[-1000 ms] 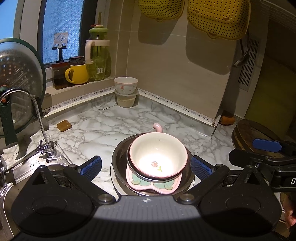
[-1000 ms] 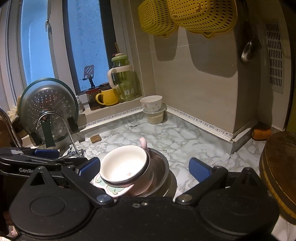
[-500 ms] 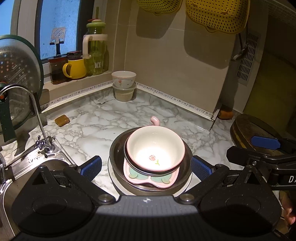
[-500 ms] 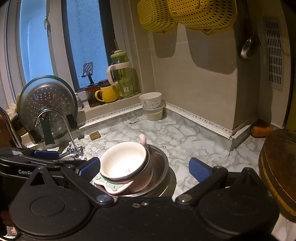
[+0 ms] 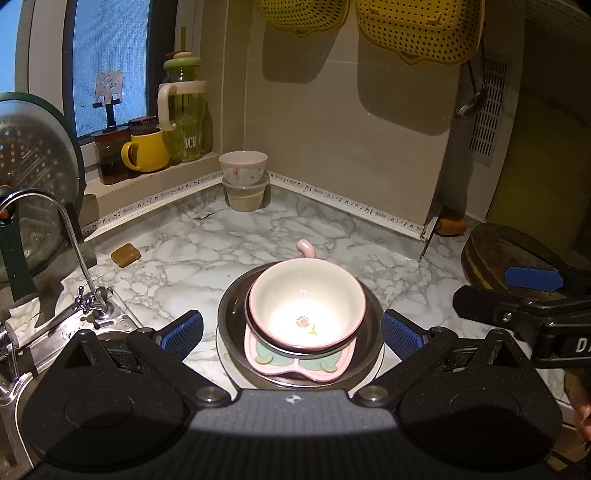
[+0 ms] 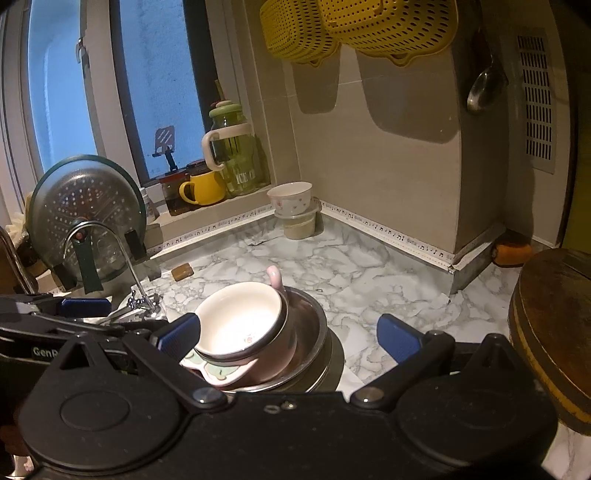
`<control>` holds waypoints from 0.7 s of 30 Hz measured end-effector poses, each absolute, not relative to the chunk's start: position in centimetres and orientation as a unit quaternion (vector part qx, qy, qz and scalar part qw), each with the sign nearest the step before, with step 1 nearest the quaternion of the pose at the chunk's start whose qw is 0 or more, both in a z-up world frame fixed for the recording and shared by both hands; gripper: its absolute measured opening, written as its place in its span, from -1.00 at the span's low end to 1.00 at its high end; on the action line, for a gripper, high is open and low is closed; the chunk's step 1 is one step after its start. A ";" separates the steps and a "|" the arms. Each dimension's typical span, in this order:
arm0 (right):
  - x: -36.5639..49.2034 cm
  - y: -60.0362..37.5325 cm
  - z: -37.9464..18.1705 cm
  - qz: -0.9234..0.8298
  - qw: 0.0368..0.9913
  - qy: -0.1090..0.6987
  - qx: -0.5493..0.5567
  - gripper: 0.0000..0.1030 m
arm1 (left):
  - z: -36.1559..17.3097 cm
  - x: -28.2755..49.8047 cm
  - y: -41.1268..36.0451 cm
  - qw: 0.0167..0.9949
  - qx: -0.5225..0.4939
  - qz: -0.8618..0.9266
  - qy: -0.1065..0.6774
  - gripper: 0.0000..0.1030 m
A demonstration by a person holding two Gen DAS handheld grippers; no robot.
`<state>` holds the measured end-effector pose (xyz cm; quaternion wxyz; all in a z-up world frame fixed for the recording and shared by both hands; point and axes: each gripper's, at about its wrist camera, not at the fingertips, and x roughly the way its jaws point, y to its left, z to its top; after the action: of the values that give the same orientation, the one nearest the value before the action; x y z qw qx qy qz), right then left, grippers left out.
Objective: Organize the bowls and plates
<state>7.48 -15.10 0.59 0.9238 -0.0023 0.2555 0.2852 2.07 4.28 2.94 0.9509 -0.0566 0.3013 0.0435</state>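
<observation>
Left gripper (image 5: pixel 291 332) jaws wide apart, blue pads either side of the dish stack at lower centre of the left wrist view, not touching it. Stack sits on the white marble countertop (image 5: pixel 207 251): cream ceramic bowl with pink rim and flower print (image 5: pixel 306 308) on top, nested in a thin metal-rimmed dish, over a pink and green cartoon-shaped plate (image 5: pixel 295 360), all inside a round stainless steel basin (image 5: pixel 373 343). Right gripper (image 6: pixel 288 332) also spread apart, holding nothing; its left pad is in front of the bowl rim, contact unclear. Second flower-print bowl on a plastic tub (image 5: pixel 243 184) in the back corner, frame centre. Chrome faucet (image 5: pixel 70 254) at left. Two yellow perforated baskets (image 5: pixel 417 26) hang at the top.
</observation>
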 end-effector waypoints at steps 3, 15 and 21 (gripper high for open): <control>7.5 -15.1 0.5 0.281 0.926 0.253 -0.009 0.99 | 3.2 2.0 4.1 0.953 -0.053 0.039 0.296 1.00; 8.1 -15.3 0.1 0.282 0.923 0.260 -0.009 0.99 | 3.4 1.9 3.6 0.953 -0.050 0.039 0.295 0.99; 8.2 -15.2 0.1 0.288 0.921 0.264 -0.006 0.99 | 3.3 2.1 4.0 0.953 -0.067 0.037 0.294 0.99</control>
<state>8.18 -15.17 0.11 0.9205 -0.0063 0.2639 0.2880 2.05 3.96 3.28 0.9528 -0.0665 0.2940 0.0367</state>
